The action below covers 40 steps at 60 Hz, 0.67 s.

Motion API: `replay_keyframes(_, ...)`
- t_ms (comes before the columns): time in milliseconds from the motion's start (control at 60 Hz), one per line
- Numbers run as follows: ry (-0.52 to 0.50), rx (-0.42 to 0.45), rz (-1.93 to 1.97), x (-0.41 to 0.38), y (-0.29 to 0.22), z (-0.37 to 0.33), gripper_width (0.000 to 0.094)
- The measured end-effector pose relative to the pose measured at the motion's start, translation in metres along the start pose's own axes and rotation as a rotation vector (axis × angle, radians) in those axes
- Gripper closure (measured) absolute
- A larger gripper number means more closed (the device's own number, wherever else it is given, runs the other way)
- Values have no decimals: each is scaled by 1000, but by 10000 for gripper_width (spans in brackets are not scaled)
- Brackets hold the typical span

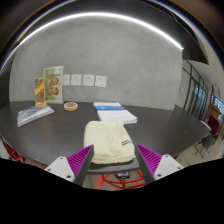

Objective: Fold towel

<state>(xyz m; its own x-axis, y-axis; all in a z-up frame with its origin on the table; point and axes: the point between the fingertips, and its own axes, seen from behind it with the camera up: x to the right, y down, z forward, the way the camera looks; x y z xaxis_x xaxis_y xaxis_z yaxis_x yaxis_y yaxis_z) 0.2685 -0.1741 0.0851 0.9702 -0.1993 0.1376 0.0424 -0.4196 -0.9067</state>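
A folded cream towel (108, 142) lies on the dark table (60, 130), just ahead of and between my fingers. Its near edge reaches down between the purple pads, close to both. My gripper (112, 160) is open wide, with the left finger (78, 159) and the right finger (150, 158) on either side of the towel's near end. I cannot tell whether the pads touch the cloth. The towel rests on the table.
Beyond the towel lies a white and blue folded cloth or book (114, 112). A tape roll (71, 105), a standing printed card (42, 92) and a flat leaflet (35, 114) are at the far left. Papers (88, 80) hang on the grey wall.
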Motion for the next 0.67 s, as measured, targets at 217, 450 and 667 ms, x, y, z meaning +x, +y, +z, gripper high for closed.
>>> replay_keyframes(217,-94,20,36,-127,3,-94,90)
replay_keyframes(450,-146,28,-26,-214,9,-159,91)
replay_keyframes(667,-144,25,-21,-219,14,-169,95)
